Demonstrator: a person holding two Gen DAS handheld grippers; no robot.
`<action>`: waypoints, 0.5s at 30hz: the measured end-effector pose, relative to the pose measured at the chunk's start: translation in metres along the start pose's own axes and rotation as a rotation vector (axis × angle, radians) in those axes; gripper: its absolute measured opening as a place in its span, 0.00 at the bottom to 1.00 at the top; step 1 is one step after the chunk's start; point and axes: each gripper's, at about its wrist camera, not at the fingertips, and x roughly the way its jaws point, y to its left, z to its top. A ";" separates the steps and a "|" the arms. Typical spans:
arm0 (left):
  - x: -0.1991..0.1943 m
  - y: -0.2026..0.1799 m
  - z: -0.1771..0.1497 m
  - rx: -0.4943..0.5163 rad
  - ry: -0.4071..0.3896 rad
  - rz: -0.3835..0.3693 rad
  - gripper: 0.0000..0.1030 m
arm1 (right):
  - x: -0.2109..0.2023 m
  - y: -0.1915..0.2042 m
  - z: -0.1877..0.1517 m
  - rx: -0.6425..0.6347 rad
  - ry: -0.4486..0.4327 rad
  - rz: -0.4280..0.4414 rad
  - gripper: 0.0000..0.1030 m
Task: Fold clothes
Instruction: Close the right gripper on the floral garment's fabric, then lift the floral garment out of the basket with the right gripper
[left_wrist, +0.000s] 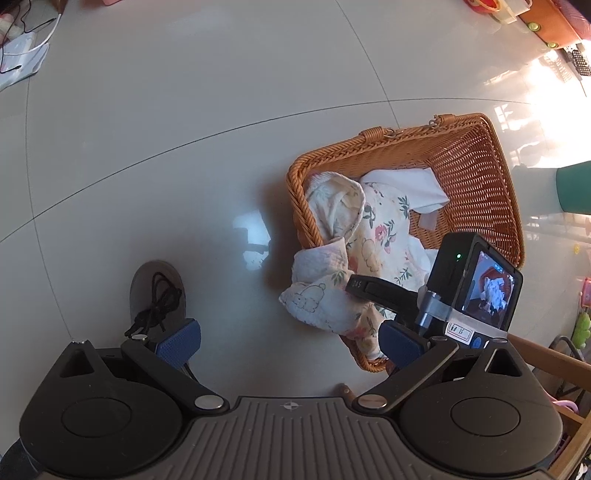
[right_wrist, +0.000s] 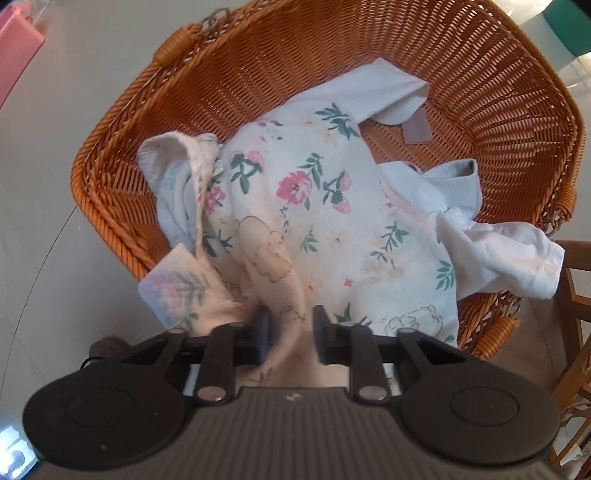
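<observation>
An orange wicker basket (left_wrist: 369, 144) (right_wrist: 110, 147) stands on the tiled floor, holding a heap of clothes. On top lies a cream floral garment (left_wrist: 373, 229) (right_wrist: 295, 206), and part of it spills over the near rim. A white garment (left_wrist: 406, 184) (right_wrist: 369, 92) lies behind it, and another white piece (right_wrist: 498, 251) hangs over the right rim. My right gripper (right_wrist: 291, 332) (left_wrist: 354, 286) points down into the heap and is shut on a raised fold of the floral garment. My left gripper (left_wrist: 290, 343) hangs open over bare floor to the left of the basket, with nothing between its fingers.
A grey laced shoe (left_wrist: 157, 291) stands on the floor by my left gripper's left finger. A wooden chair frame (right_wrist: 576, 295) is right of the basket. A teal object (left_wrist: 576, 188) lies beyond it. Papers and cables (left_wrist: 18, 55) lie at far left.
</observation>
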 end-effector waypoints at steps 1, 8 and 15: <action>0.000 0.000 0.000 0.002 0.001 -0.001 1.00 | -0.001 0.001 0.000 -0.003 0.000 -0.001 0.07; -0.001 -0.003 0.000 0.006 0.002 -0.015 1.00 | -0.014 -0.003 -0.003 -0.035 -0.019 0.029 0.02; -0.001 -0.001 0.000 0.010 0.002 -0.017 1.00 | -0.027 -0.014 -0.009 -0.024 -0.026 0.049 0.02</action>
